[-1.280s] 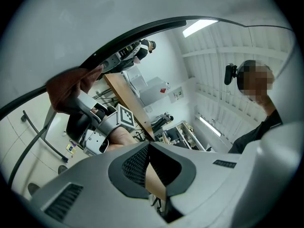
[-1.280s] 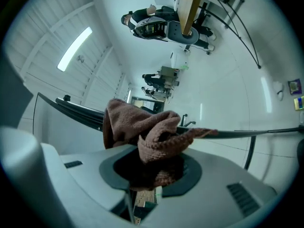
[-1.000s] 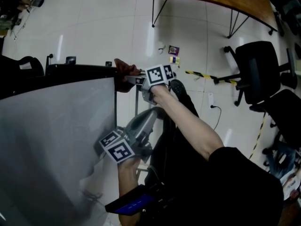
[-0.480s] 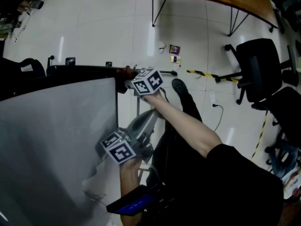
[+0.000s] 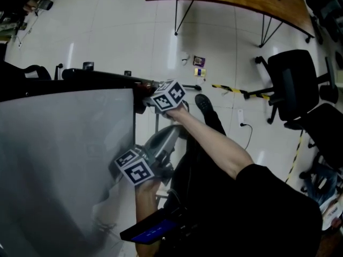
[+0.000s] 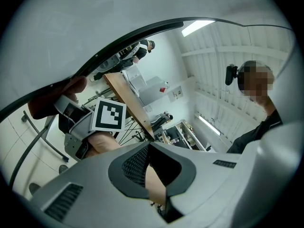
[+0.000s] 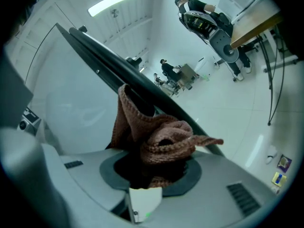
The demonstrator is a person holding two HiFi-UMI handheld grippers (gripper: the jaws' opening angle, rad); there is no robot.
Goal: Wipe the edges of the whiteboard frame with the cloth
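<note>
Cloth (image 7: pixel 156 137) is lying bunched against the frame (image 7: pixel 102 56) at the whiteboard (image 5: pixel 64 159) top right corner, centre of the head view. The right hand-held gripper (image 7: pixel 153 167) is clamping it, jaws closed on its lower folds. The frame's top edge is running from there toward the upper left, which is probably the next stroke. The left hand-held gripper (image 6: pixel 149 145) is sitting lower centre, jaws together and empty.

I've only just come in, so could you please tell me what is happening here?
A person with two hand-held grippers is wiping the whiteboard frame. The right claw grips a brown knitted cloth, draped over the frame's dark top edge near the corner. The left claw is shut and empty, lower down beside the frame's side edge.
</note>
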